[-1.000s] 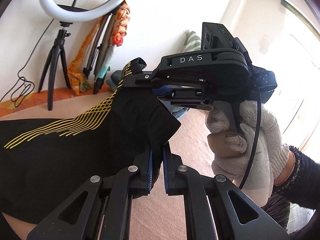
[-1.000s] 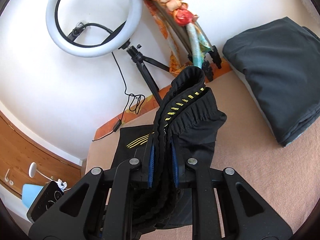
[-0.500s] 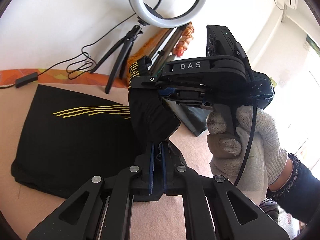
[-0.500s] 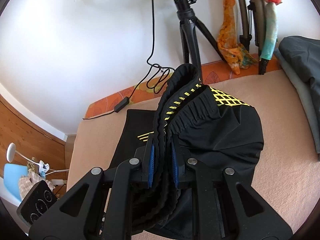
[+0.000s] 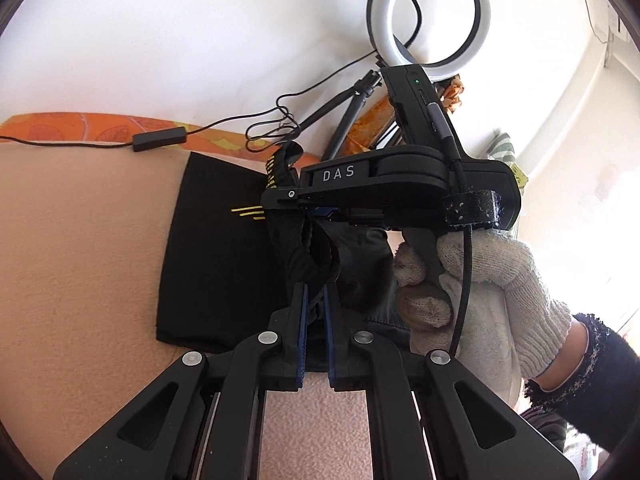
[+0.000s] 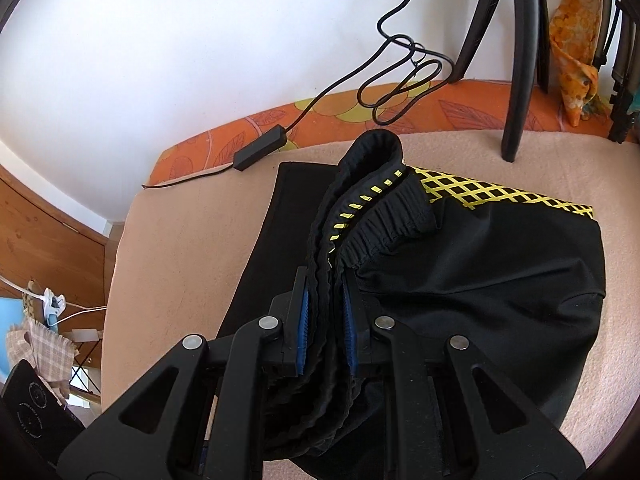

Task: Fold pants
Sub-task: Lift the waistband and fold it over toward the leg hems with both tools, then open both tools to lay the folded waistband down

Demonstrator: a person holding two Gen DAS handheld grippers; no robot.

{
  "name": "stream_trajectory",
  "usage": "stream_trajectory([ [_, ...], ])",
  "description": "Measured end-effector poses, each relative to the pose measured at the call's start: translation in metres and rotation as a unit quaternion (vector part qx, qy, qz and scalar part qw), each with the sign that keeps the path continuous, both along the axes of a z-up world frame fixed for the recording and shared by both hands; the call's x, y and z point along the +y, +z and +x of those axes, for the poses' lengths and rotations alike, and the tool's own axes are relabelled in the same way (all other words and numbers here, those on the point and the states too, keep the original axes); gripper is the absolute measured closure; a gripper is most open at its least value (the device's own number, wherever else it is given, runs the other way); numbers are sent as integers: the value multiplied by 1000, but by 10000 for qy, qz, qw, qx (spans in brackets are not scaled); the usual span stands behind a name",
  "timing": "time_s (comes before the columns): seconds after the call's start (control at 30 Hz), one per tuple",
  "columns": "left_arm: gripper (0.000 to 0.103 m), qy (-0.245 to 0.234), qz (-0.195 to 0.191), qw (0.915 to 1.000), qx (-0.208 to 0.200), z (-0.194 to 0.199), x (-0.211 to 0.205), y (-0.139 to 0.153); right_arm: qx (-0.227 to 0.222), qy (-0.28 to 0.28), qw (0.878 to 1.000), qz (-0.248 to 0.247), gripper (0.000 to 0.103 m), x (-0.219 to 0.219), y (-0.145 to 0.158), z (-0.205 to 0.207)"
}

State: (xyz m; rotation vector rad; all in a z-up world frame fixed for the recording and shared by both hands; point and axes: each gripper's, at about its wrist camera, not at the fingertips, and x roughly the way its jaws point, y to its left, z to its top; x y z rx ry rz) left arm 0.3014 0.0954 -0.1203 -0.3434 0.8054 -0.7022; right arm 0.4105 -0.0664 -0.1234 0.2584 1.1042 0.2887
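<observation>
Black pants with yellow markings (image 5: 216, 256) lie partly flat on the pink bed cover (image 5: 72, 264). My left gripper (image 5: 314, 300) is shut on a bunched black edge of the pants. In the left wrist view the right gripper's body sits just beyond, held by a white-gloved hand (image 5: 488, 280). My right gripper (image 6: 325, 280) is shut on the gathered elastic waistband (image 6: 368, 208), which stands up between the blue pads. The pants (image 6: 480, 280) bulge over to the right, showing a yellow lattice print (image 6: 492, 196).
A ring light (image 5: 430, 16) on a black tripod (image 6: 520, 60) stands at the bed's far edge by the white wall. A black cable with an inline box (image 6: 260, 148) trails along the orange patterned border (image 6: 360, 120). A wooden floor drops off at left.
Both grippers have carried the waistband end across and lower toward the bed, and both have rolled. The flat part of the pants now shows smaller and farther left.
</observation>
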Motion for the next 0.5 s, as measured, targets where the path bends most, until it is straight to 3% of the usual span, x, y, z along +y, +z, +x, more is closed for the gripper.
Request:
stream_trajectory([
  [0.07, 95, 78, -39, 9999, 87, 2, 10, -3, 3, 61, 10000, -63, 87, 4, -3, 1],
  [0.13, 80, 98, 24, 9999, 87, 0, 13, -3, 38, 102, 9999, -24, 86, 5, -6, 1],
  [0.23, 62, 150, 191, 9997, -1, -6, 14, 1, 163, 245, 9991, 292, 72, 6, -9, 7],
  [0.3, 61, 165, 305, 9994, -83, -12, 16, 4, 123, 361, 9975, 593, 60, 4, -5, 7],
  [0.4, 54, 223, 493, 9984, -179, -8, 10, 5, -38, 480, 9944, 935, 57, 1, 8, 2],
  [0.5, 53, 274, 717, 9968, -210, -6, 4, 3, -271, 478, 9947, 870, 56, -9, 27, -11],
])
